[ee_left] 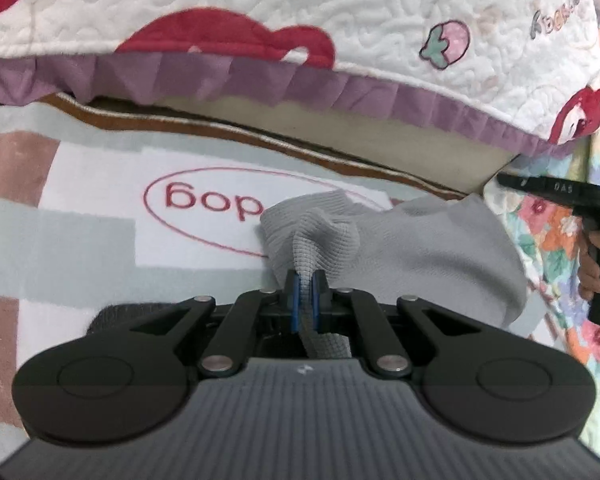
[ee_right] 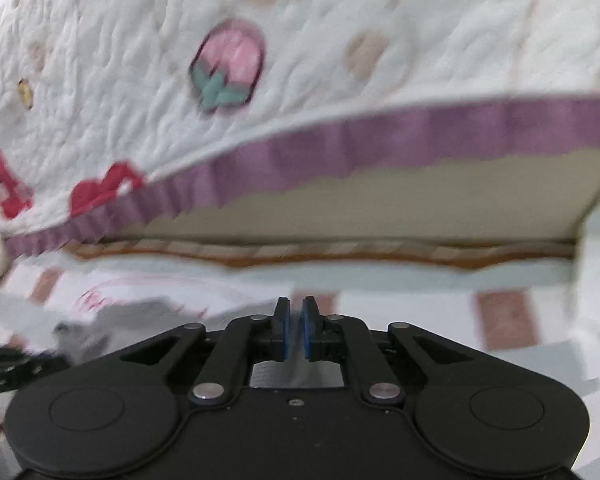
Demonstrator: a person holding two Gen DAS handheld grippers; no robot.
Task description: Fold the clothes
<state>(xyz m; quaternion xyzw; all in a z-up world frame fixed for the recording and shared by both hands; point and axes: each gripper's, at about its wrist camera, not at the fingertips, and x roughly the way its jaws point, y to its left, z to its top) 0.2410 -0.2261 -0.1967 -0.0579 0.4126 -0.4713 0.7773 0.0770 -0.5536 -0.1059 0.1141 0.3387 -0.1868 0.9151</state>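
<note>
Your left gripper [ee_left: 305,280] is clamped tight on grey cloth [ee_left: 400,240]. Your right gripper [ee_right: 296,312] is nearly closed, nothing between its pads, angled downward.

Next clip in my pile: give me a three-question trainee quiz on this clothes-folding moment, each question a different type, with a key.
1. True or false: the left tongs are clamped on the grey garment.
2. Multiple choice: between the pads of the right tongs there is: A) grey cloth, B) the purple frill, C) nothing.
3. Short answer: what word is printed inside the red oval on the mat under the garment?

Key
1. True; a ribbed grey edge runs between the blue pads.
2. C; the jaws stand nearly shut with only a thin bare gap.
3. "dog", seen upside down from the left wrist view.
</note>
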